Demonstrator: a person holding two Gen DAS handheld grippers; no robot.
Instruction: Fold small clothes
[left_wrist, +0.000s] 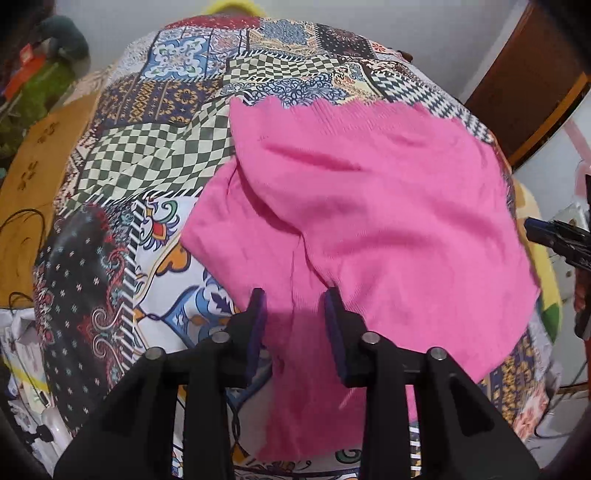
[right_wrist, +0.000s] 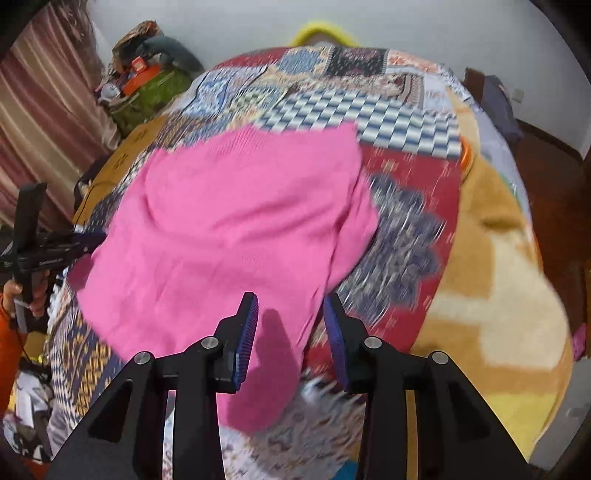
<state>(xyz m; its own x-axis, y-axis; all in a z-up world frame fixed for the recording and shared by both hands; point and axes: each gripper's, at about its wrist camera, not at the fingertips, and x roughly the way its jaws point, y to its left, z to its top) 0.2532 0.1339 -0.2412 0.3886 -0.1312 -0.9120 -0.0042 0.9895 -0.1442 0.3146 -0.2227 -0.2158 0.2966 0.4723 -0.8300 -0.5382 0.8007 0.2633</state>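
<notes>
Our left gripper (left_wrist: 293, 295) has two black plastic fingers tipped with ribbed blue pads (left_wrist: 334, 314), and they stand apart with nothing clamped between them. Under the gap lies a narrow strip of the pink garment (left_wrist: 369, 206) — a soft, fine-ribbed knit, rumpled into broad folds, with a wavy ribbed hem along its far edge. From these fingers the garment spreads forward and to the right, and a folded flap sticks out on its left side.

Our right gripper (right_wrist: 291, 299) is built the same way, with ridged blue pads (right_wrist: 248, 332) on black fingers, and it too is spread wide and holds nothing. Here the garment (right_wrist: 236, 221) lies forward and to the left of the fingers, with one narrow end running down between them; whether the pads touch the cloth, we cannot tell.

The garment rests flat on a patchwork bedsheet (left_wrist: 155, 158) — printed squares of checkerboard, floral tiles and dark dotted panels. In the right wrist view the sheet is blurred, and a fuzzy tan and cream blanket (right_wrist: 491, 280) lies beside it on the right.
</notes>
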